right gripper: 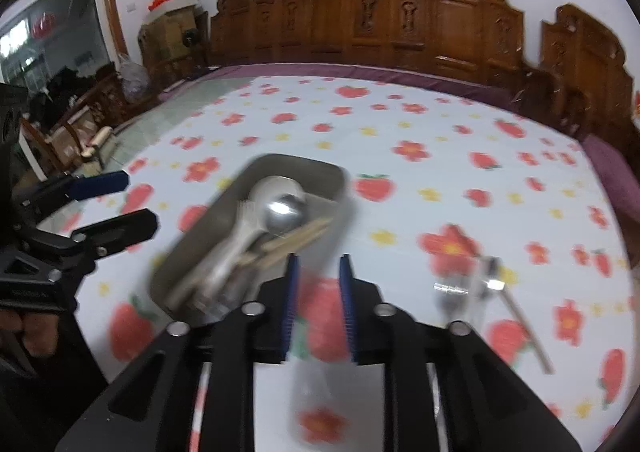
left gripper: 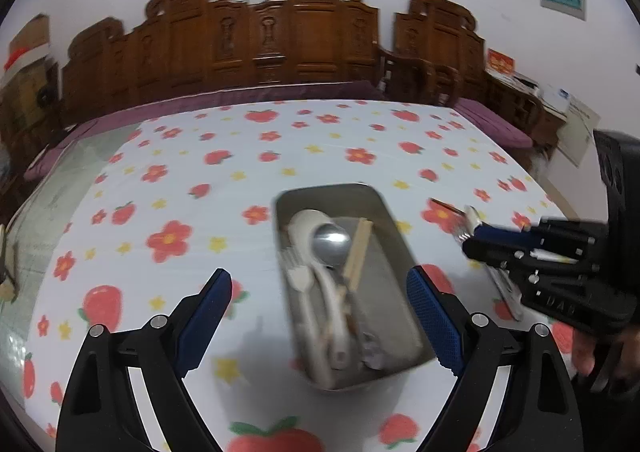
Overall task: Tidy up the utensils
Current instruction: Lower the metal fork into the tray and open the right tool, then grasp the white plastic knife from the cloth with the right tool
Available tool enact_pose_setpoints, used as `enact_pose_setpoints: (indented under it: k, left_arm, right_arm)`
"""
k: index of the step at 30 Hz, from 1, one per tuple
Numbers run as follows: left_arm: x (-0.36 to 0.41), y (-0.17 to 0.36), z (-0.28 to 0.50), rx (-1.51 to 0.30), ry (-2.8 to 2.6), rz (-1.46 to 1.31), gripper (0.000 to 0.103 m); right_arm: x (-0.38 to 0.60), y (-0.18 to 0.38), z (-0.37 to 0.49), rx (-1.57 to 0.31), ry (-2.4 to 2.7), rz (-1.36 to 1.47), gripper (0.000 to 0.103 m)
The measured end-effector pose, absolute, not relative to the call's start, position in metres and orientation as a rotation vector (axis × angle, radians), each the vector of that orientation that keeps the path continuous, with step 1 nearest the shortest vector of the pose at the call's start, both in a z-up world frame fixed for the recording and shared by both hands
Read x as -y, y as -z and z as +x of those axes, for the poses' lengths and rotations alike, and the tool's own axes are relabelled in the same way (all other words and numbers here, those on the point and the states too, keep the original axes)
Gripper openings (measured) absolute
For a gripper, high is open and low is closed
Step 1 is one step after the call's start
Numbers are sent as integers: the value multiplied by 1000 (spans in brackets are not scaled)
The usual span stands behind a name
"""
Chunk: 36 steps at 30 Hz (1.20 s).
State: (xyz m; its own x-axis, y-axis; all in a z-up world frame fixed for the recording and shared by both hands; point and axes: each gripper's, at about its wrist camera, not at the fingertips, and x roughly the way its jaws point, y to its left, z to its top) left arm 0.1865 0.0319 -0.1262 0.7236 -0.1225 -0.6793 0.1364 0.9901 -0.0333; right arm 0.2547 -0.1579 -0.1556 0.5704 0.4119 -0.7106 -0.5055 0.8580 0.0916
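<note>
Utensils (right gripper: pixel 486 284) left on the flowery tablecloth (right gripper: pixel 400 124) lie at about two o'clock from the right gripper (right gripper: pixel 319 304), near it. They look thin, hard and shiny (slippery too), so pinch a handle in its middle. Blur hides what kind they are. Right fingers stand a little apart, holding nothing. Farther off, at eleven o'clock, the metal tray (left gripper: pixel 384 208) holds spoons. The left gripper (left gripper: pixel 320 316) hangs wide open, empty.

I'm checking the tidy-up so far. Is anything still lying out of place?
Yes. A metal fork and another utensil lie loose on the tablecloth, to the right of the metal tray that holds the other utensils.
</note>
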Motion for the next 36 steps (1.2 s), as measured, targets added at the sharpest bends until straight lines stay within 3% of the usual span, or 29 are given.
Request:
enact_pose_setpoints:
  k: [12,25,30,32,36]
  left_arm:
    - [31,140,179,-750,263,29,85]
    - [63,157,175,-771,312,64,85]
    - [64,160,175,-776,313,75,85]
    - [64,160,175,-777,312,76,85]
    - [67,162,175,-782,309,83,85]
  right_arm:
    - [255,195,270,-870,-357,-141,26]
    - [249,236,286,-945,-387,-106,25]
    - [244,240,287,-950,-380,-140,18]
    - [244,243,289,-960,-369,-149,8]
    - [246,241,289,-952,-371,-142,4]
